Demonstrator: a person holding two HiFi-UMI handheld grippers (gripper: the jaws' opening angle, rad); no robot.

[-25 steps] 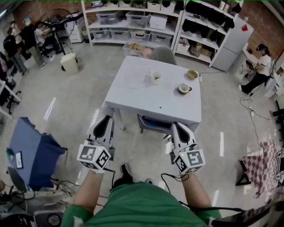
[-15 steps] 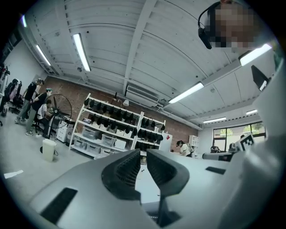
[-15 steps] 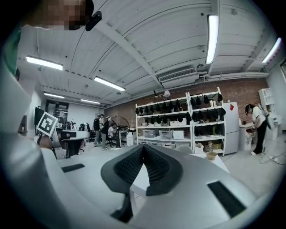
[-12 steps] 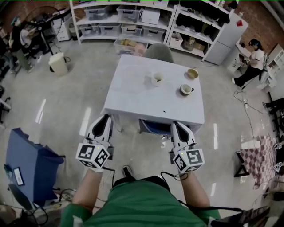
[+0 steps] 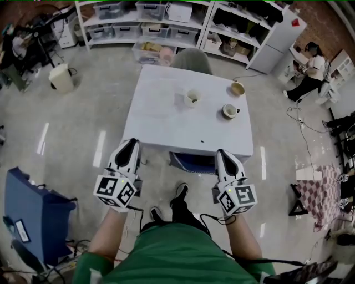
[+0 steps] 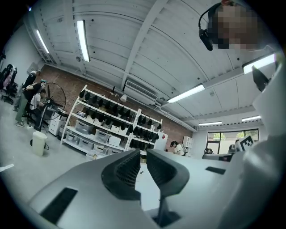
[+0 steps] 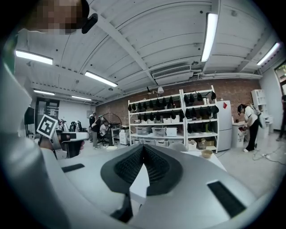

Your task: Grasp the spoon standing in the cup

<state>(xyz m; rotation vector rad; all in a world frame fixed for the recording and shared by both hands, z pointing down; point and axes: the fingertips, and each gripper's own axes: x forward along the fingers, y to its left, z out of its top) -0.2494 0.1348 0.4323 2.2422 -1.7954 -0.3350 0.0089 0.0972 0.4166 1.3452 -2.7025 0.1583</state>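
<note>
**White table ahead, both claws clenched on nothing**

White and square, the table (image 5: 166, 119) is seen from the head view in the middle of a grey polished floor. Three vessels are set on its far half. A pale cup (image 5: 192, 98) is placed near the centre. A darker mug (image 5: 230, 111) is placed to its right, apart from it. A small bowl (image 5: 237, 88) is set near the far right corner. The spoon is too small to be made out from this height, so it cannot be told which vessel holds it.

The left gripper (image 5: 130, 144) and the right gripper (image 5: 221, 153) are held side by side at the near edge of the table, well apart from the cup, and nothing on the table is touched. In the left gripper view the ribbed pads are drawn together with only a sliver between them, and nothing is gripped. In the right gripper view the pads are pressed tip to tip, again on nothing.

A grey chair (image 5: 191, 57) is pushed against the far side of the table. A blue seat (image 5: 191, 162) is tucked under the near side. White shelving (image 5: 166, 16) loaded with bins is ranged along the brick wall behind.
</note>
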